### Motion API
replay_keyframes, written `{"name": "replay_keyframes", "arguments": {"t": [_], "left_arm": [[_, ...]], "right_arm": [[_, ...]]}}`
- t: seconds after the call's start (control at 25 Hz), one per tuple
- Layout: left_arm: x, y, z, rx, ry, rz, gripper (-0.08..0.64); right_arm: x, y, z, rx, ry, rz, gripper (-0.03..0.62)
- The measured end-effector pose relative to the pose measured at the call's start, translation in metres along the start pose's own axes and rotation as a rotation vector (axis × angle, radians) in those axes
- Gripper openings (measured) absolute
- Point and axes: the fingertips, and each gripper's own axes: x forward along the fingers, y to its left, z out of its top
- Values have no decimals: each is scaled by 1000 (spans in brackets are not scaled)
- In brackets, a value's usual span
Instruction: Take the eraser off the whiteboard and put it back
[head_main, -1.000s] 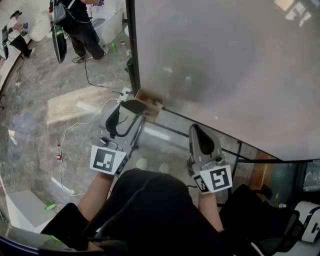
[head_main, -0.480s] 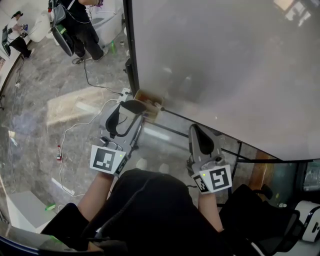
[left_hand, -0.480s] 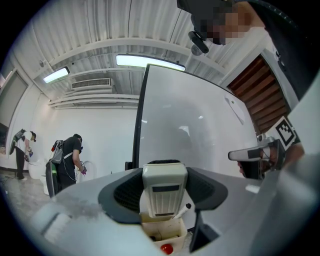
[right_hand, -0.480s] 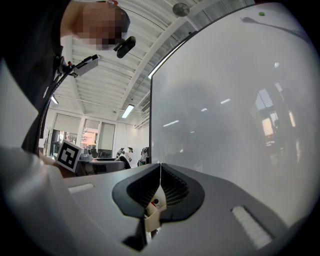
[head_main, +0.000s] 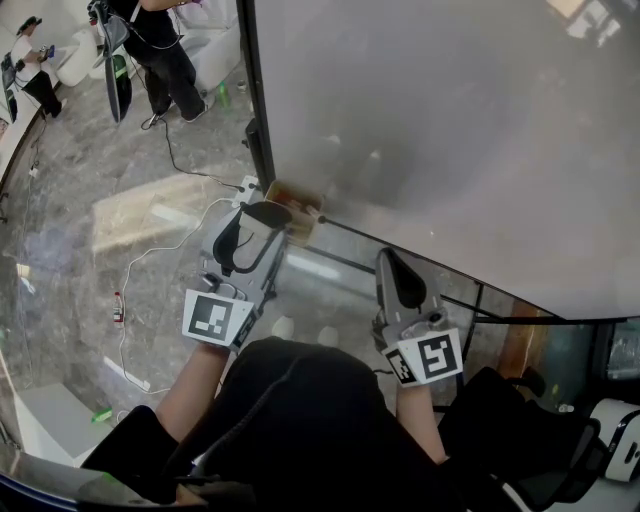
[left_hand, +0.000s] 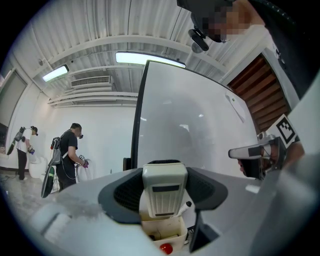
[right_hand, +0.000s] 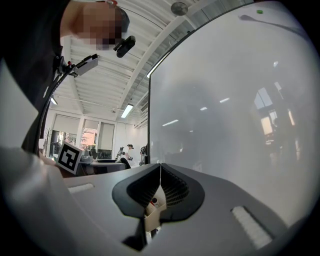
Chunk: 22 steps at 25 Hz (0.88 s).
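Bright, even light is cast by a ceiling tube (left_hand: 150, 58) at 12 o'clock. Soft glare is spread across the whiteboard (head_main: 450, 140). Both gripper views are bowed and blackened at the edges.

At 11 o'clock in the head view a person in dark clothes (head_main: 165, 55) stands on the grey marble floor (head_main: 70, 180), with a second person (head_main: 30, 65) at 10 o'clock. A white cable (head_main: 165, 246) trails toward 8 o'clock, where a small green object (head_main: 100, 411) lies

Grey plastic left gripper (head_main: 267, 213), blk ribbed pads (left_hand: 122, 192), b/w square-marker cube (head_main: 215, 318); right gripper (head_main: 389, 259) same, w/ own cube (head_main: 428, 357). Blk top (head_main: 300, 420), forearms uncovered.
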Motion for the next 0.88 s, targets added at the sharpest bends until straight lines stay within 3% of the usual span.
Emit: {"name": "replay_keyframes", "arguments": {"t": [0.88], "left_arm": [[21,-6,-52,7,104,-20,270]], "right_arm": [[-3,-8,-11,0,42,-21,11]]}}
